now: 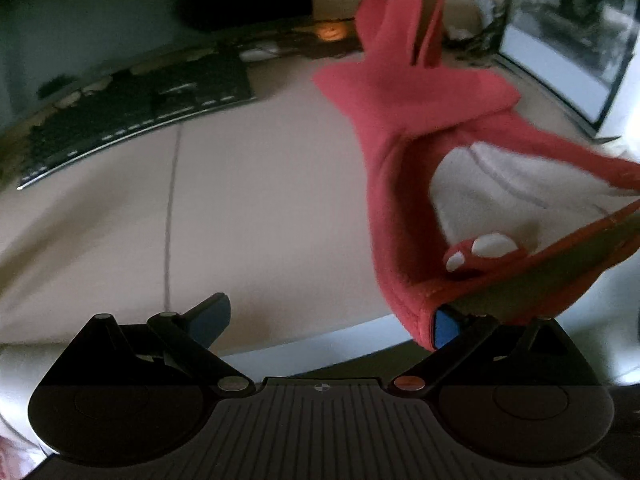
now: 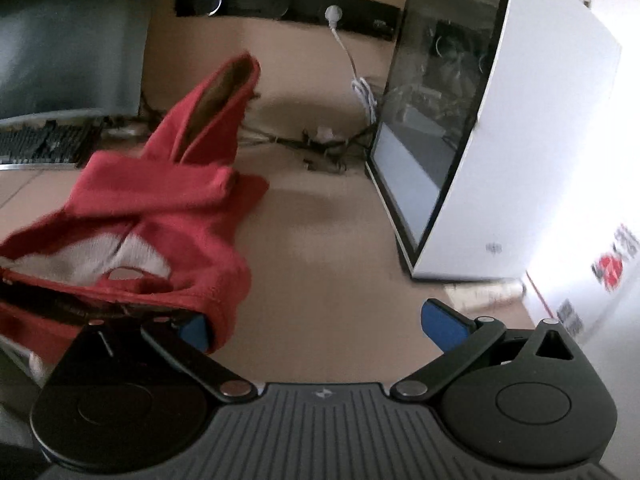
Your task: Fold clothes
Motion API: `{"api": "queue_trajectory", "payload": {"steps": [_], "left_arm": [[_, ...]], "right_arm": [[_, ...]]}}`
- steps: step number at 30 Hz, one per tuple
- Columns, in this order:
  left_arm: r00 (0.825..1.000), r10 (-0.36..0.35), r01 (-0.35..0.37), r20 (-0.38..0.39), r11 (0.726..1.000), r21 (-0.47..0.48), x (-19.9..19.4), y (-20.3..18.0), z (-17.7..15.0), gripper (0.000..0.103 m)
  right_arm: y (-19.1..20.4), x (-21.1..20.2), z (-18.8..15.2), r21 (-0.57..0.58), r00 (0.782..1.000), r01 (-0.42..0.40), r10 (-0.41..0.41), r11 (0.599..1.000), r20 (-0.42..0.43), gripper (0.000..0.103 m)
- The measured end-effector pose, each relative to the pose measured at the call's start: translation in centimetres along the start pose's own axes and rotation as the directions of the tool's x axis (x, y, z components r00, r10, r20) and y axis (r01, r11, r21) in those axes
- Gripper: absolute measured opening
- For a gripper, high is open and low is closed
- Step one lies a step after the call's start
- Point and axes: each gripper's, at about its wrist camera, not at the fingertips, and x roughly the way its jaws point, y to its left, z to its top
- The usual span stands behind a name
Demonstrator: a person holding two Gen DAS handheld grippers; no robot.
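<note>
The red garment (image 1: 404, 184) was suspended above the beige desk (image 1: 240, 200), stretched between the two grippers, probably so that it would hang open and could be laid flat for folding. In the left wrist view, the left gripper (image 1: 324, 316) stood spread wide; the garment's hem lay against its right-hand blue pad (image 1: 444, 328), while the other pad was bare. In the right wrist view, the right gripper (image 2: 320, 324) was likewise spread, with the cloth draped over its left-hand blue pad (image 2: 196, 330). Neither gripper pinched the cloth; it appeared hooked on one finger of each. A keyboard (image 1: 132, 116) lay at the far left of the desk, and a white computer case (image 2: 520, 160) stood at the right.
</note>
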Motion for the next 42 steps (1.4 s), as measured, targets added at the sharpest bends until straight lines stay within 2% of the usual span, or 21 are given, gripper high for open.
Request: {"api": "queue_trajectory", "payload": {"steps": [4, 8, 15, 20, 25, 27, 29, 31, 34, 37, 39, 42], "left_arm": [[0.997, 0.011, -0.01, 0.074, 1.0, -0.008, 0.3, 0.6, 3.9, 0.102], [0.983, 0.011, 0.006, 0.185, 0.996, -0.093, 0.1, 2.0, 8.2, 0.103], [0.975, 0.057, -0.04, 0.213, 0.996, -0.083, 3.0, 1.6, 13.1, 0.103], [0.977, 0.099, -0.08, 0.191, 0.992, -0.102, 5.3, 2.0, 15.4, 0.103], [0.977, 0.173, -0.159, 0.123, 0.98, -0.119, 10.0, 2.5, 18.5, 0.103], [0.974, 0.204, -0.192, 0.094, 0.974, -0.124, 11.9, 2.8, 19.7, 0.103], [0.97, 0.234, -0.224, 0.065, 0.966, -0.128, 13.8, 3.0, 20.9, 0.103], [0.967, 0.255, -0.253, 0.001, 0.961, -0.114, 16.5, 3.1, 21.4, 0.103], [0.964, 0.259, -0.265, -0.062, 0.958, -0.112, 18.4, 3.0, 20.5, 0.103], [0.971, 0.231, -0.238, -0.057, 0.956, -0.171, 17.5, 3.5, 19.2, 0.103], [0.975, 0.217, -0.223, -0.053, 0.958, -0.179, 16.3, 3.5, 18.5, 0.103], [0.976, 0.215, -0.217, -0.028, 0.968, -0.126, 13.4, 2.7, 17.4, 0.103]], "right_arm": [[-0.6, 2.3, 2.9, 0.004, 1.0, 0.009, -0.009, 1.0, 0.025, 0.102], [-1.9, 4.6, 5.1, 0.031, 1.0, -0.02, 0.019, 0.999, 0.024, 0.103], [-2.1, 8.9, 7.8, 0.031, 0.999, -0.036, 0.034, 0.999, 0.04, 0.103], [-1.6, 13.4, 10.0, -0.039, 0.997, -0.056, 0.057, 0.998, 0.043, 0.103], [-1.1, 20.7, 12.4, -0.072, 0.997, -0.071, 0.073, 0.995, 0.022, 0.102], [-0.6, 24.0, 13.3, -0.082, 0.997, -0.081, 0.081, 0.993, 0.002, 0.103], [-0.3, 27.3, 13.3, -0.084, 0.993, -0.105, 0.1, 0.991, -0.059, 0.103], [0.1, 29.6, 12.9, -0.072, 0.986, -0.134, 0.125, 0.988, -0.113, 0.103], [0.0, 30.4, 12.0, -0.068, 0.978, -0.17, 0.16, 0.983, -0.134, 0.103], [-1.2, 29.3, 12.0, -0.042, 0.979, -0.177, 0.171, 0.983, -0.115, 0.103], [-2.6, 26.7, 12.3, -0.026, 0.982, -0.172, 0.169, 0.985, -0.082, 0.103], [-3.8, 21.8, 13.0, -0.011, 0.985, -0.169, 0.168, 0.986, -0.041, 0.103]]}}
